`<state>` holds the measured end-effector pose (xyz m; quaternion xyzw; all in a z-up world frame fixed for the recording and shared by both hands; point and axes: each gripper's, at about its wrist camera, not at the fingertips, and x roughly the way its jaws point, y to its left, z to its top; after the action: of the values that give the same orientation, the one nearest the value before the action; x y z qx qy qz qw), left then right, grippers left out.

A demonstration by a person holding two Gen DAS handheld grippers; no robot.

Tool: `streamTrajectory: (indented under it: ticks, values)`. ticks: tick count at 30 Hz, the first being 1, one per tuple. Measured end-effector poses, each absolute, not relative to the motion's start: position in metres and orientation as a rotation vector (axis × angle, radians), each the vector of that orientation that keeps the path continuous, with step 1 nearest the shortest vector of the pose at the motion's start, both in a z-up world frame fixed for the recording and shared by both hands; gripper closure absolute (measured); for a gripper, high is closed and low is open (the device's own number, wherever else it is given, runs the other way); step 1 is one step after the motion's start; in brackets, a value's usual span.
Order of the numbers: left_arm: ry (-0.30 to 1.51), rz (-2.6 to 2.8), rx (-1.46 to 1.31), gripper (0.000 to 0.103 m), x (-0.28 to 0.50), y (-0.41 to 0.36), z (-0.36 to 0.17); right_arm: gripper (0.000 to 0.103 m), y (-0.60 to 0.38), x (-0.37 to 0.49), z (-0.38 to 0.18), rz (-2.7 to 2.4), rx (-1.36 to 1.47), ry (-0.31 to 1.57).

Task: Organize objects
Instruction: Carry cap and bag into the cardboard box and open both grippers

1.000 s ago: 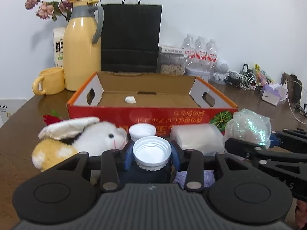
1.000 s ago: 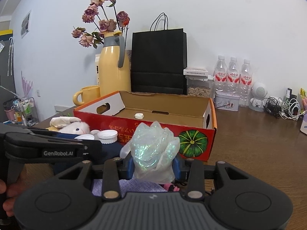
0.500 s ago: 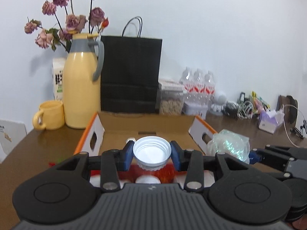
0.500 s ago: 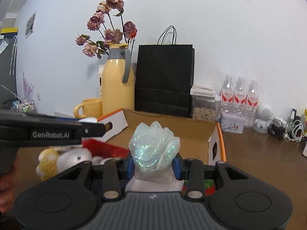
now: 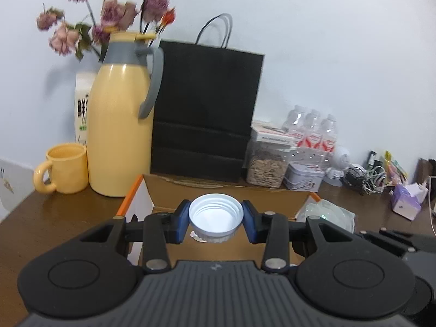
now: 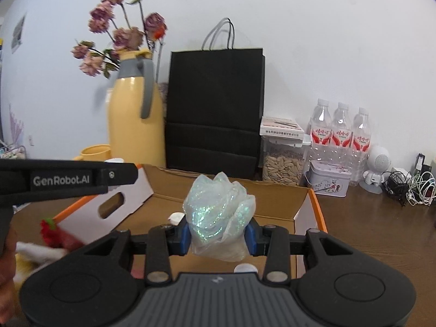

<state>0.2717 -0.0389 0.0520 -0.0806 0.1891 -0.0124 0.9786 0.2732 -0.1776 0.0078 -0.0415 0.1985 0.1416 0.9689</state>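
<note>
My left gripper (image 5: pixel 215 224) is shut on a white screw lid (image 5: pixel 215 218), open side facing me, held over the open cardboard box (image 5: pixel 218 193). My right gripper (image 6: pixel 219 236) is shut on a crumpled iridescent plastic bag (image 6: pixel 219 215), also held above the box (image 6: pixel 305 212). A small white cap (image 6: pixel 175 218) lies on the box floor. The bag shows at the right in the left wrist view (image 5: pixel 327 214). The left gripper's body crosses the left of the right wrist view (image 6: pixel 68 179).
A yellow thermos jug (image 5: pixel 120 136) with dried flowers, a yellow mug (image 5: pixel 64 169) and a black paper bag (image 5: pixel 204 109) stand behind the box. Jar of seeds (image 6: pixel 282 160), tin, water bottles (image 6: pixel 340 130) and cables (image 6: pixel 408 185) at back right. A plush toy and red item (image 6: pixel 51 231) lie left of the box.
Both grippers have risen from the table in front of the box and moved forward over it, carrying the lid and the bag. The plush toy dropped out of the left wrist view.
</note>
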Motion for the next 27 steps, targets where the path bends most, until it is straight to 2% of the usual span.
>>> streamTrajectory:
  ticks: [12, 14, 15, 16, 17, 18, 19, 20, 21, 22, 27]
  values:
    - [0.439, -0.017, -0.107, 0.062, 0.284, -0.042, 0.032, 0.065, -0.180, 0.293, -0.017, 0.258, -0.066, 0.470]
    - [0.435, -0.013, -0.105, 0.062, 0.284, -0.043, 0.032, 0.063, -0.182, 0.292, -0.017, 0.256, -0.060, 0.471]
    - [0.431, -0.010, -0.104, 0.062, 0.283, -0.043, 0.032, 0.059, -0.183, 0.291, -0.017, 0.255, -0.059, 0.471]
    - [0.426, -0.005, -0.104, 0.056, 0.282, -0.043, 0.032, 0.054, -0.184, 0.290, -0.017, 0.257, -0.057, 0.474]
    - [0.422, 0.000, -0.105, 0.041, 0.281, -0.043, 0.033, 0.051, -0.185, 0.289, -0.016, 0.255, -0.052, 0.472]
    - [0.415, 0.006, -0.106, 0.031, 0.280, -0.043, 0.033, 0.043, -0.186, 0.288, -0.016, 0.251, -0.049, 0.471]
    - [0.402, 0.014, -0.105, 0.012, 0.278, -0.044, 0.034, 0.032, -0.187, 0.287, -0.015, 0.244, -0.048, 0.472]
    - [0.388, 0.022, -0.101, 0.001, 0.276, -0.044, 0.035, 0.025, -0.188, 0.286, -0.014, 0.241, -0.047, 0.468]
    - [0.371, 0.031, -0.097, 0.000, 0.274, -0.045, 0.036, 0.012, -0.188, 0.285, -0.014, 0.243, -0.044, 0.464]
    - [0.362, 0.036, -0.097, 0.000, 0.273, -0.045, 0.037, 0.005, -0.188, 0.285, -0.015, 0.248, -0.042, 0.464]
    - [0.371, 0.045, -0.105, 0.000, 0.274, -0.044, 0.037, 0.000, -0.186, 0.280, -0.012, 0.262, -0.050, 0.456]
